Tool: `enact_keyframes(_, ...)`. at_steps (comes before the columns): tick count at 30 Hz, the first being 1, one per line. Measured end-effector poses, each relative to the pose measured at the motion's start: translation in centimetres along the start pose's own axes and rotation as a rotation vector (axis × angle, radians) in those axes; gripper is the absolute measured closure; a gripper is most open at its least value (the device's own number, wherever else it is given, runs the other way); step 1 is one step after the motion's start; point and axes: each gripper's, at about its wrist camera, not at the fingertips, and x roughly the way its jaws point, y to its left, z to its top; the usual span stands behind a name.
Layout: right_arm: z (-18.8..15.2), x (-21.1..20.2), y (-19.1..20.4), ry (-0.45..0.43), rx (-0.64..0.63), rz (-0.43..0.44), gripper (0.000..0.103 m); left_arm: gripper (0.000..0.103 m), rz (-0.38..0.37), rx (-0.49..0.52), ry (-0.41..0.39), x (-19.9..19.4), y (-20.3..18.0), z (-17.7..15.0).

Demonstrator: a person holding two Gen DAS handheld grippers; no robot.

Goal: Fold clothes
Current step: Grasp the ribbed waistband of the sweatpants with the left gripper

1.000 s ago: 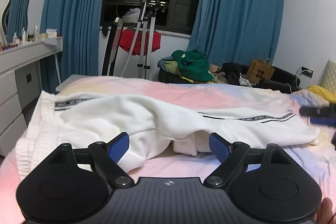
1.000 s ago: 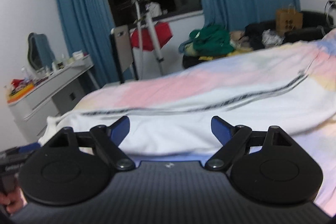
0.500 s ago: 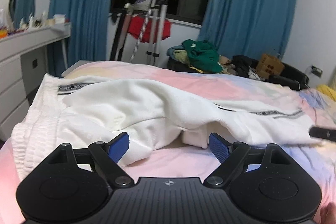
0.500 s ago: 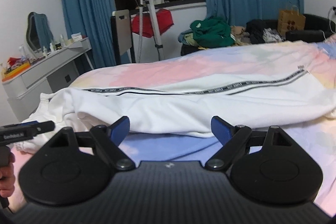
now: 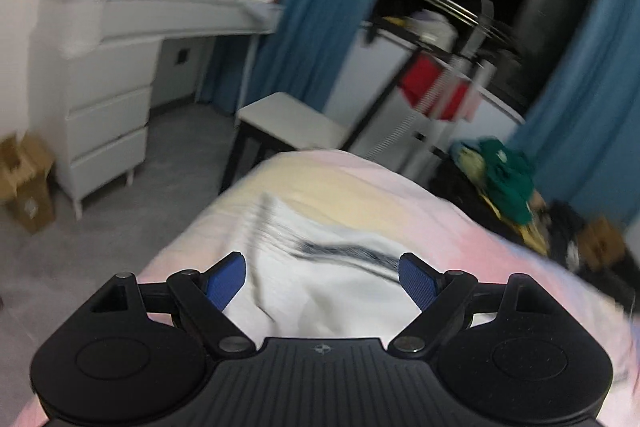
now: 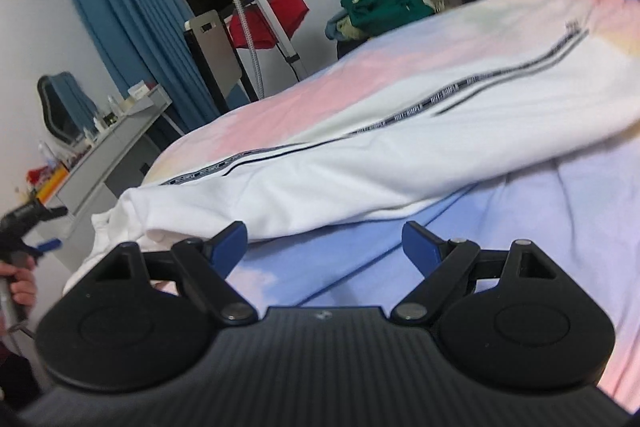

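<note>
Evidently, the left gripper (image 5: pixel 322 277) hangs spread and empty over the garment's (image 5: pixel 320 287) end at lower centre, likely aligning for a grasp. Only the right view shows its full length (image 6: pixel 400 147) across the bed (image 6: pixel 500 239), the right gripper (image 6: pixel 325 241) likewise spread, holding nothing.

A home bedroom: a bed (image 6: pixel 500 211) under a pastel sheet, blue curtains (image 6: pixel 120 7) framing a dark window at 12 o'clock, and a white dressing table (image 5: pixel 100 75) with drawers at 9 o'clock.
</note>
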Motion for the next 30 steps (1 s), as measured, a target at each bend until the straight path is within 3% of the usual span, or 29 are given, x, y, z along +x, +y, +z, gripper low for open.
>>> enact_keyframes(2, -0.2, 0.6, -0.2, 0.016, 0.024, -0.003, 0.017, 0.019, -0.027, -0.096, 0.027, 2.1, 2.6, 1.5)
enact_keyframes(6, -0.3, 2.1, -0.3, 0.051, 0.059, -0.004, 0.017, 0.029, -0.099, -0.231, 0.076, 5.7, 5.4, 2.7)
enact_keyframes(9, -0.4, 3.1, 0.1, 0.073, 0.052, -0.009, 0.017, 0.034, -0.168, -0.267, 0.101, 7.6, 6.1, 3.2)
enact_keyframes(13, -0.6, 4.5, 0.6, 0.104, 0.025, -0.017, 0.017, 0.034, -0.194, -0.24, 0.127, 10.0, 6.1, 3.7)
enact_keyframes(19, -0.8, 6.4, 1.5, 0.152, -0.016, -0.03, 0.017, 0.047, -0.191, -0.224, 0.135, 13.1, 5.4, 4.2)
enact_keyframes(21, -0.8, 6.6, 1.5, 0.153, -0.019, -0.036, 0.017, 0.072, -0.15, -0.182, 0.132, 13.8, 4.5, 4.4)
enact_keyframes(23, -0.8, 6.7, 1.4, 0.147, -0.01, -0.042, 0.017, 0.085, -0.113, -0.131, 0.129, 14.1, 3.2, 4.6)
enact_keyframes(25, -0.7, 6.7, 1.2, 0.14, 0.0, -0.046, 0.017, 0.092, -0.127, -0.063, 0.103, 12.4, 1.7, 4.9)
enact_keyframes(30, -0.5, 6.3, 1.0, 0.12, 0.015, -0.048, 0.017, 0.094, -0.204, 0.093, 0.021, 5.2, -2.1, 5.5)
